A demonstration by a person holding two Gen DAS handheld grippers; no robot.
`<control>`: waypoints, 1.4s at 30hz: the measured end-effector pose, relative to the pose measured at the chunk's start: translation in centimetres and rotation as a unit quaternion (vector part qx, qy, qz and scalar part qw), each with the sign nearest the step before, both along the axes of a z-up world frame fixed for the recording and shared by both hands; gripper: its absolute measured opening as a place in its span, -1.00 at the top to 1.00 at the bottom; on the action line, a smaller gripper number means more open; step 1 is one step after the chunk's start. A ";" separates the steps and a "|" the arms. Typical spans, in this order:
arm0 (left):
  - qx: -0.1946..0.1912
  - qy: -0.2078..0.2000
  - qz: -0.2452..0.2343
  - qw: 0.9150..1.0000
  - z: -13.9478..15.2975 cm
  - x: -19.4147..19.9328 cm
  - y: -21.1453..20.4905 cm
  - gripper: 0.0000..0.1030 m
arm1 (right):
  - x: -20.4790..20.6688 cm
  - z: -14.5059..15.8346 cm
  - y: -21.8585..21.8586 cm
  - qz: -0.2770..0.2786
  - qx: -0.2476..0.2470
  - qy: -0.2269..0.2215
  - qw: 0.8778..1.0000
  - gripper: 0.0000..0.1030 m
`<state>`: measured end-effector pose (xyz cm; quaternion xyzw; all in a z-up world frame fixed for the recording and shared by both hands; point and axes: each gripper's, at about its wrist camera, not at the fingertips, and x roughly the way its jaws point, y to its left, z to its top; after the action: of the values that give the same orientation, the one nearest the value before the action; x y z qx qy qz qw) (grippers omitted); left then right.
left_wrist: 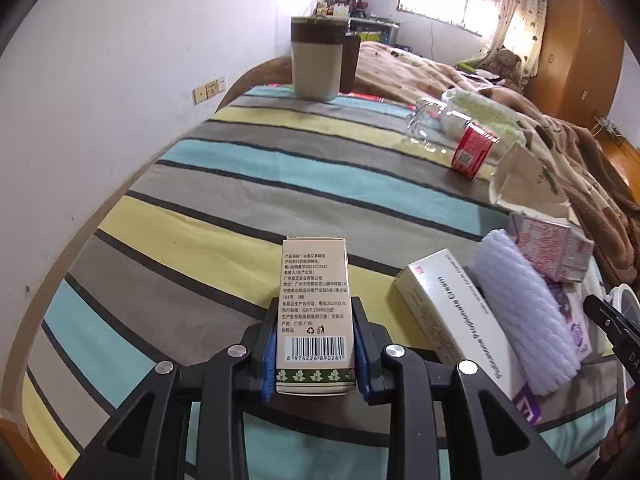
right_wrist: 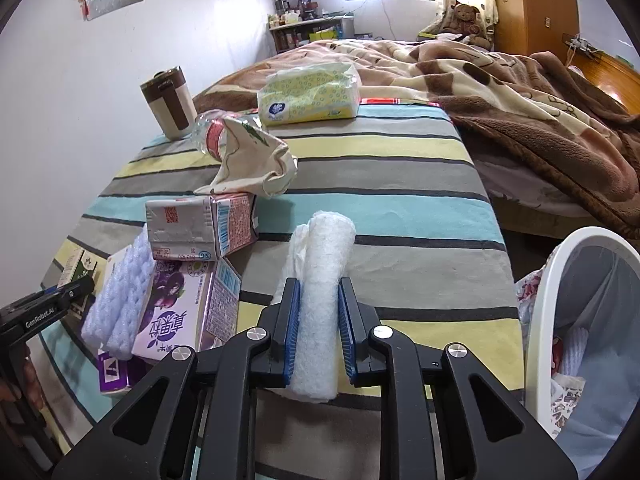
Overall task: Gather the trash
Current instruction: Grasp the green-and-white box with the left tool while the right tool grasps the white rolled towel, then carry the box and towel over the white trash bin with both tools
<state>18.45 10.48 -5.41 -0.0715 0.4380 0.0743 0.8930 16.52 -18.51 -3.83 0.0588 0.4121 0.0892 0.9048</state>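
My left gripper (left_wrist: 316, 308) is shut on a small beige carton with a barcode (left_wrist: 314, 316), held above the striped cloth. My right gripper (right_wrist: 319, 286) is shut on a white foam roll (right_wrist: 324, 280). A white bin with a grey liner (right_wrist: 580, 320) stands at the right, below the table edge, with some trash inside. On the table lie a white cream box (left_wrist: 452, 316), a lilac foam sheet (left_wrist: 524, 312), a pink milk carton (right_wrist: 200, 226), a purple drink carton (right_wrist: 176, 312), a crumpled paper bag (right_wrist: 252, 160) and a plastic bottle with a red label (left_wrist: 472, 152).
A beige and brown mug (left_wrist: 316, 60) stands at the table's far edge. A yellow tissue pack (right_wrist: 308, 94) lies at the far end. A bed with brown blankets (right_wrist: 520, 92) lies beyond the table. The white wall is on the left.
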 end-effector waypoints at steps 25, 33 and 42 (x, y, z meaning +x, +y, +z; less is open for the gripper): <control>-0.021 -0.074 -0.087 0.993 6.4 -4.3 -6.9 0.40 | -4.1 3.8 -4.2 -0.047 0.019 -0.054 0.997 0.64; -0.024 -0.094 -0.132 0.986 7.9 -5.4 -10.8 0.40 | -5.8 4.7 -6.6 -0.072 0.019 -0.068 0.995 0.63; -0.027 -0.105 -0.192 0.975 8.9 -6.2 -16.2 0.40 | -7.8 5.3 -10.2 -0.114 0.015 -0.078 0.990 0.63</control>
<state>12.28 -5.76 3.47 -0.0178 0.3489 -0.1188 0.9294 8.72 -28.67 1.44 0.1120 0.3291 -0.0044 0.9376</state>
